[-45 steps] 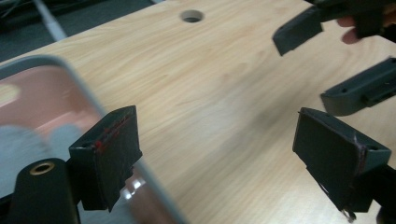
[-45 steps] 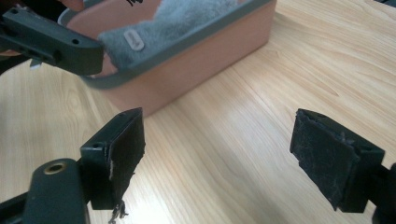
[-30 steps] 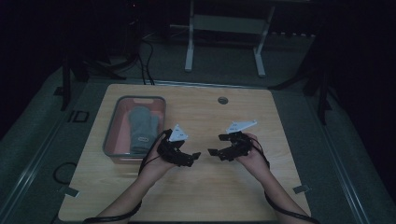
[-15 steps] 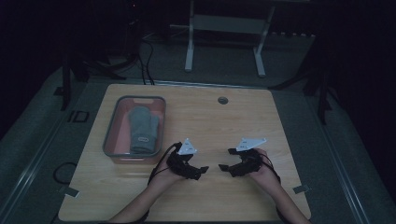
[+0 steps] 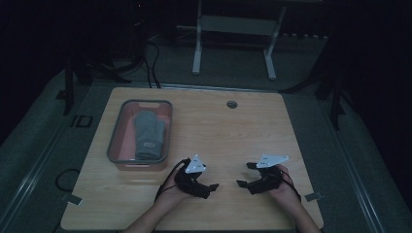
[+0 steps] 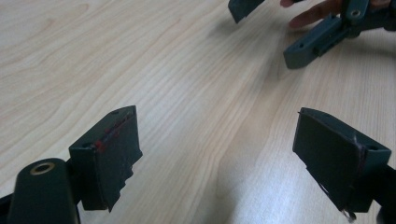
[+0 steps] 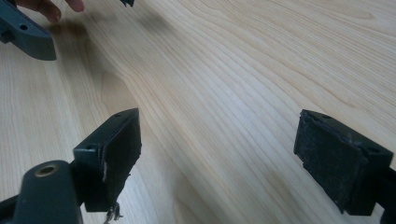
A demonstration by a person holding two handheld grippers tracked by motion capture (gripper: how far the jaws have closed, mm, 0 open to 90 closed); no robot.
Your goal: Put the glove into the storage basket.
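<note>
My left gripper [image 5: 210, 186] sits low over the wooden table [image 5: 204, 121] near its front edge, jaws pointing right. Its own view shows the left gripper [image 6: 219, 158] open, with bare wood between the pads. My right gripper [image 5: 245, 175] faces it from the right, jaws pointing left. The right gripper [image 7: 219, 158] is open too, nothing between its pads. In the left gripper view the right gripper's jaws [image 6: 322, 37] show at the top right. One jaw of the left gripper [image 7: 28, 32] shows at the top left of the right gripper view. A grey mitten [image 5: 149, 135] lies in a clear bin [image 5: 114, 141].
The bin stands on the left half of the table, behind my left hand. A small round grommet [image 5: 231, 104] is set near the table's far edge. Beyond the table stand a white frame [image 5: 233, 29] and cables on the floor.
Both hands have drawn back toward the table's front edge and sunk lower. The left one has left the bin's side. Both stay open.
</note>
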